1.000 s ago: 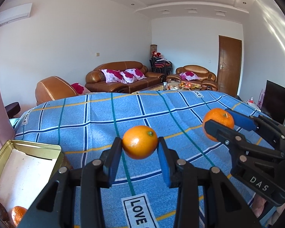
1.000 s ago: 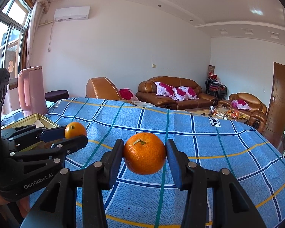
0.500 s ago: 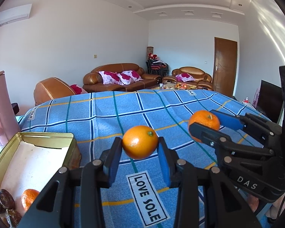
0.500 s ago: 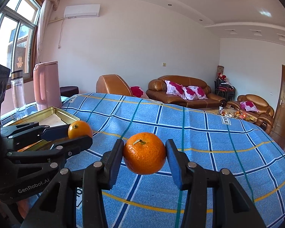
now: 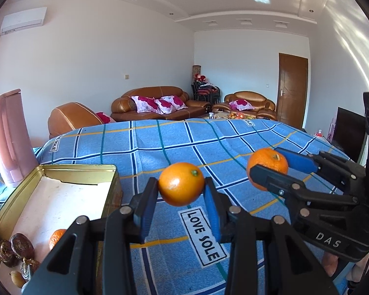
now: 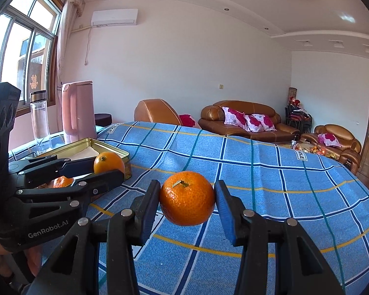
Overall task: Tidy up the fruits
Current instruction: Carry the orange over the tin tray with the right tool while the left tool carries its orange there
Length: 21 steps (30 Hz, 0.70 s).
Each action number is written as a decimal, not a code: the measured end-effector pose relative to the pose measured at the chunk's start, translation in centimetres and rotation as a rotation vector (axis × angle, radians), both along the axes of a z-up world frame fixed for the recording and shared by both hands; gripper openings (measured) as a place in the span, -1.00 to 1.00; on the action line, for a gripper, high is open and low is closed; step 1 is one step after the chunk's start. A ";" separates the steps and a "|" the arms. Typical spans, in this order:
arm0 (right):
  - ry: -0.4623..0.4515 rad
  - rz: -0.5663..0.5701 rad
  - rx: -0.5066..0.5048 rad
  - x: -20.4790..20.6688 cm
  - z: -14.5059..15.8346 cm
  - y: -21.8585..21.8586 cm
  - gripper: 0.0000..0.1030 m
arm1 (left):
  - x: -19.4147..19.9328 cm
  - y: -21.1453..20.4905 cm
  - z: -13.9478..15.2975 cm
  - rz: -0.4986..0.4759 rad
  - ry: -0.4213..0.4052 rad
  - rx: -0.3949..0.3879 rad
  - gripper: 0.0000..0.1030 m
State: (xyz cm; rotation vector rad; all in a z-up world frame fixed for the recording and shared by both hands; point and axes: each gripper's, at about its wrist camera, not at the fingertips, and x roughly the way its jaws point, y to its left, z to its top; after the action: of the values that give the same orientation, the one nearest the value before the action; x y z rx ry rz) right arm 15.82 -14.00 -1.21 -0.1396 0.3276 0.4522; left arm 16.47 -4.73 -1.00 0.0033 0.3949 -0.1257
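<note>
My left gripper [image 5: 180, 194] is shut on a smooth orange [image 5: 181, 184] and holds it above the blue checked cloth, just right of a gold tin box [image 5: 81, 169]. My right gripper [image 6: 187, 199] is shut on a bumpy orange [image 6: 187, 198], also in the air. In the left wrist view the right gripper [image 5: 270, 162] and its orange [image 5: 267, 163] are at the right. In the right wrist view the left gripper [image 6: 105, 166] with its orange [image 6: 109, 162] hangs by the tin [image 6: 115, 150]. Another orange [image 5: 56, 237] lies in the tin.
Dark dried fruits [image 5: 22, 245] lie in the tin's near corner. A pink kettle [image 5: 8, 137] and a clear bottle [image 6: 39, 120] stand behind the tin. The cloth [image 5: 196, 145] covers the table; sofas [image 5: 157, 103] stand beyond it.
Both grippers have moved left toward the tin with their oranges still held. The tin now shows more fully in the left wrist view and closer in the right.
</note>
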 end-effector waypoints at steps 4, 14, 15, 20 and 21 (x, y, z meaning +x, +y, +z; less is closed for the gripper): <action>0.002 0.016 0.005 -0.6 0.0 0.4 -0.08 | -0.7 0.9 0.2 0.014 -0.010 -0.012 -0.24; 0.003 0.060 0.009 -1.9 0.1 2.4 -0.08 | -2.5 2.3 0.6 0.037 -0.038 -0.011 -0.24; 0.003 0.064 0.008 -2.0 0.1 2.7 -0.08 | -2.7 2.4 0.6 0.038 -0.042 -0.010 -0.24; -0.002 0.084 0.002 -2.4 0.2 3.5 -0.08 | -3.5 3.0 0.9 0.047 -0.060 -0.007 -0.24; -0.003 0.088 0.002 -2.5 0.3 3.7 -0.08 | -3.7 3.1 0.9 0.050 -0.064 -0.003 -0.24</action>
State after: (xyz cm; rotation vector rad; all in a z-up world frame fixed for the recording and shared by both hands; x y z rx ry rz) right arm 13.30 -10.34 -0.95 -0.1532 0.3191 0.5390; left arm 12.78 -1.65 -0.09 -0.0057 0.3304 -0.0767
